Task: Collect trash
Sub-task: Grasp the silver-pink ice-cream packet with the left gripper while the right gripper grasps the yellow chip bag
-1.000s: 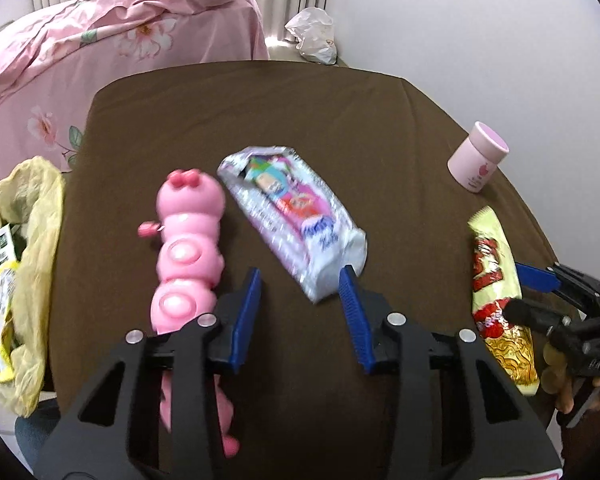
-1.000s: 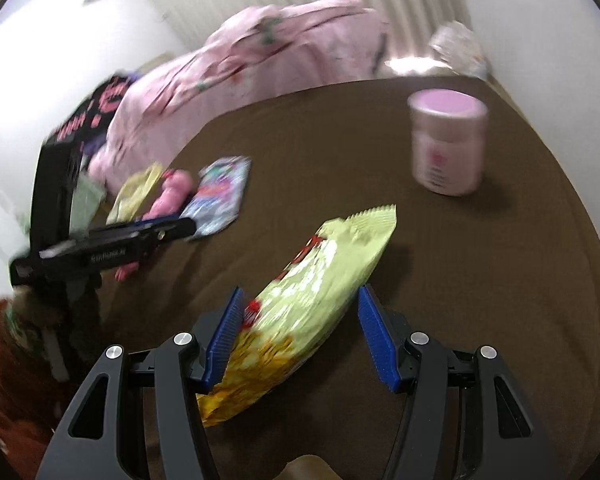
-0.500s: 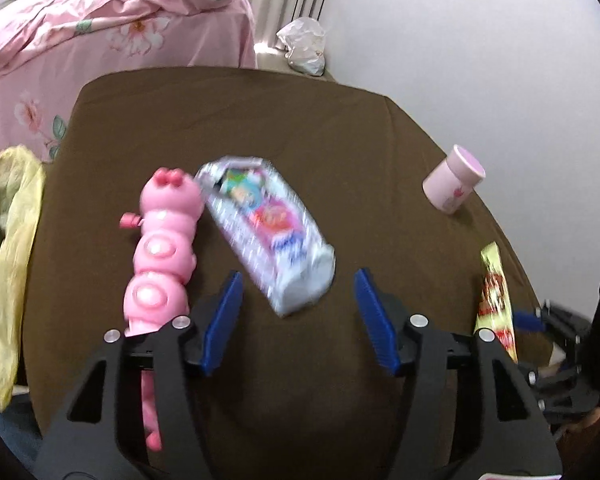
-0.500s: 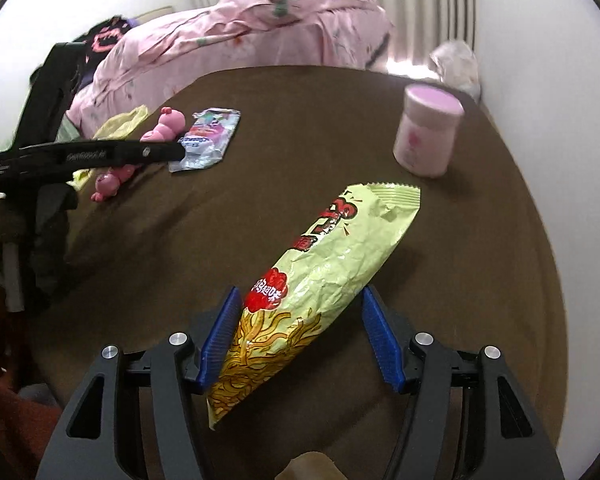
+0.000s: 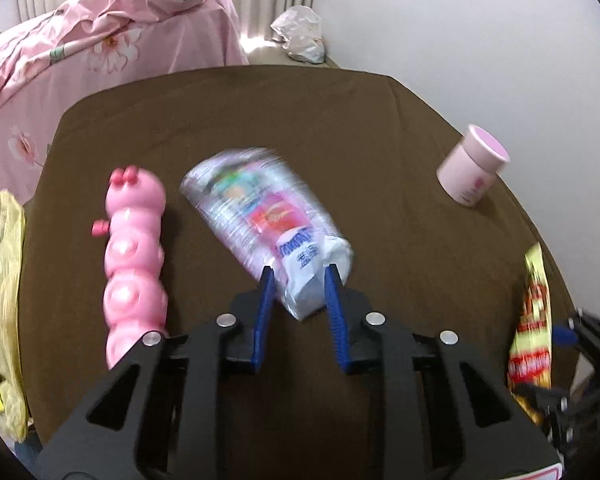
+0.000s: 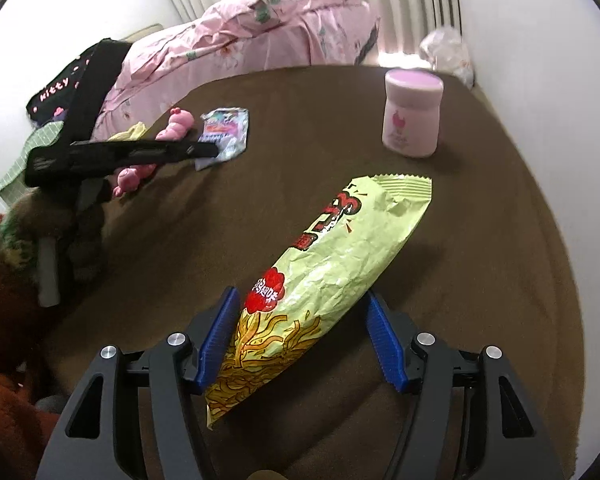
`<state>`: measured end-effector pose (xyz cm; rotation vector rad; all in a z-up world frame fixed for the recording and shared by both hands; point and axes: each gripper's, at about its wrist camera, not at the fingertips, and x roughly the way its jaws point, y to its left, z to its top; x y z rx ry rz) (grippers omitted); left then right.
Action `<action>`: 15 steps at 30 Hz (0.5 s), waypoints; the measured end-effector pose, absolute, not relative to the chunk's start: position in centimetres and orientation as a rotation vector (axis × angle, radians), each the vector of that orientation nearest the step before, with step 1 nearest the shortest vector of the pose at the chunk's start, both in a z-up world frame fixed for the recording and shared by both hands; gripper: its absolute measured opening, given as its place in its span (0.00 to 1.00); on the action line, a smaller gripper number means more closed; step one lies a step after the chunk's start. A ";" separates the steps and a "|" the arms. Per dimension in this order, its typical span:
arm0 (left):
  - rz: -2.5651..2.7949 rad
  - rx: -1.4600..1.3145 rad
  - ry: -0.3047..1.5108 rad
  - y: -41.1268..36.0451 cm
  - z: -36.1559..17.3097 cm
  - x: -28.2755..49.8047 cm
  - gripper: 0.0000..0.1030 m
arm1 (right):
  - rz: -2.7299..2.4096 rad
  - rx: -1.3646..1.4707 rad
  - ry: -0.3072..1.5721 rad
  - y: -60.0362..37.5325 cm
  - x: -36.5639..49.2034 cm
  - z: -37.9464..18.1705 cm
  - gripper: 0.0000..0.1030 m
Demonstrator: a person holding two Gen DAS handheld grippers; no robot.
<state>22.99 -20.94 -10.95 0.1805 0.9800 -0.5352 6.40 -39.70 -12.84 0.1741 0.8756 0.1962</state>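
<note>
A brown-covered table (image 5: pixel 260 112) carries a scatter of items. A pink caterpillar toy (image 5: pixel 134 256) lies lengthwise just beside a silvery printed wrapper (image 5: pixel 260 216), the two near the table's left side. A pink jar (image 6: pixel 412 114) stands upright toward the far right edge, well apart from them. A long yellow-green snack bag (image 6: pixel 328 272) lies diagonally across the near right part, its crimped end pointing toward the jar. A yellow plastic bag (image 5: pixel 4 280) sits at the left edge.

- Left wrist view: close, looking down over the desk (image 5: pixel 340 128) toward the far wall.
- Right wrist view: close, angled leftward.
- Shared: pink jar (image 5: pixel 472 176), silver wrapper (image 6: pixel 226 132).
</note>
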 end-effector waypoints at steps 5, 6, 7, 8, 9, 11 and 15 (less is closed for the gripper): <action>-0.631 0.149 1.020 -18.2 -10.9 19.7 0.24 | 0.144 0.165 0.814 -40.2 6.6 -11.9 0.56; -0.640 0.141 1.026 -17.7 -10.8 19.2 0.24 | 0.135 0.158 0.803 -40.3 6.9 -11.7 0.56; -0.639 0.132 1.027 -17.4 -10.7 18.9 0.24 | 0.129 0.146 0.800 -40.2 7.2 -11.5 0.56; -0.640 0.118 1.024 -17.1 -10.5 18.7 0.24 | 0.113 0.118 0.796 -40.1 7.4 -11.4 0.56; -0.652 0.098 1.007 -16.7 -10.0 18.6 0.28 | 0.098 0.098 0.790 -39.9 7.7 -11.2 0.56; -0.651 0.082 0.970 -16.9 -9.2 18.7 0.48 | 0.078 0.087 0.775 -39.9 7.8 -10.8 0.56; -0.632 0.070 0.903 -18.9 -8.3 20.4 0.53 | 0.084 0.136 0.751 -40.3 7.1 -10.4 0.56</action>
